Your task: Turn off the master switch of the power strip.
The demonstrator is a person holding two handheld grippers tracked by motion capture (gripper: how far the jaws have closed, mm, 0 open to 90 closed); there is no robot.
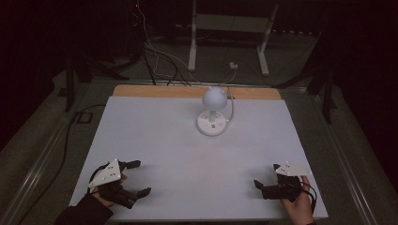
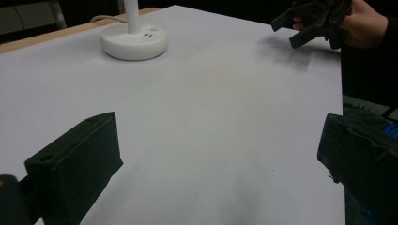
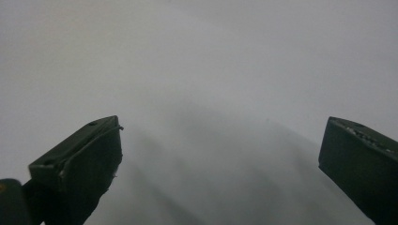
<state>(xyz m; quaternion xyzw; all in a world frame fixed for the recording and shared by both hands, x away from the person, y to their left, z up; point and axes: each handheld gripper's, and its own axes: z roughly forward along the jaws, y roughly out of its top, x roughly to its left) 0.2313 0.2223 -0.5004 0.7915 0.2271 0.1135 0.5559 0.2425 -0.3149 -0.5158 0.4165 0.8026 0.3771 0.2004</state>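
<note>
On the white table top (image 1: 155, 140), toward its far edge and a little right of centre, a small white desk lamp (image 1: 213, 110) is standing on its round base, its globe head hiding most of the thin stem in the high view. From that view the left gripper (image 1: 141, 177) is resting at the near left corner with its jaws spread wide and nothing between them, while the right gripper (image 1: 265, 176) is sitting at the near right corner, held by a hand (image 1: 298, 206), its jaws also apart.

Looking along the left gripper's own jaws, the lamp's base (image 2: 134, 41) is showing close up (two small sockets on its top face are readable here, which the high view blurs), and the right gripper (image 2: 293, 26) is hovering at the upper right, just above its own shadow on the sheet. The right gripper view is offering bare white surface (image 3: 211, 70) between two widely parted jaws, with soft shadows beneath them.
</note>
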